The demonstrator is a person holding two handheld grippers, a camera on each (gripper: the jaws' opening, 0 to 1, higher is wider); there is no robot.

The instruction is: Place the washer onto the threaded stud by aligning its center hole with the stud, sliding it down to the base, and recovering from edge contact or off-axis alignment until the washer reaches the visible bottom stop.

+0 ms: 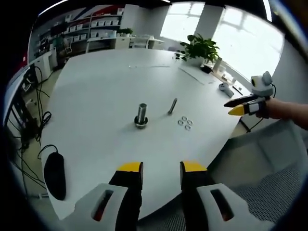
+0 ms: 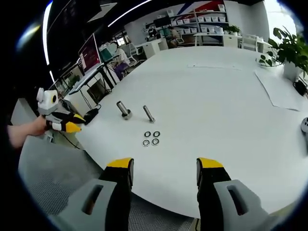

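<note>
On the white table (image 1: 106,86) a threaded stud (image 1: 141,114) stands upright on a wider base. A second bolt (image 1: 172,106) leans just to its right. Several loose washers (image 1: 185,122) lie flat in a small cluster beside them. My left gripper (image 1: 161,168) is open and empty at the table's near edge, well short of the stud. In the right gripper view the stud (image 2: 123,109), the second bolt (image 2: 148,113) and the washers (image 2: 150,138) sit ahead of my open, empty right gripper (image 2: 165,166). Each gripper shows in the other's view, off the table: the right gripper (image 1: 243,105) and the left gripper (image 2: 67,123).
A black oval object (image 1: 54,174) lies near the table's left edge. A potted plant (image 1: 199,48) and sheets of paper (image 2: 279,89) occupy the far side, with a small round object (image 1: 224,87) close by. Cables (image 1: 33,120) hang left of the table. Shelves (image 1: 96,29) line the back wall.
</note>
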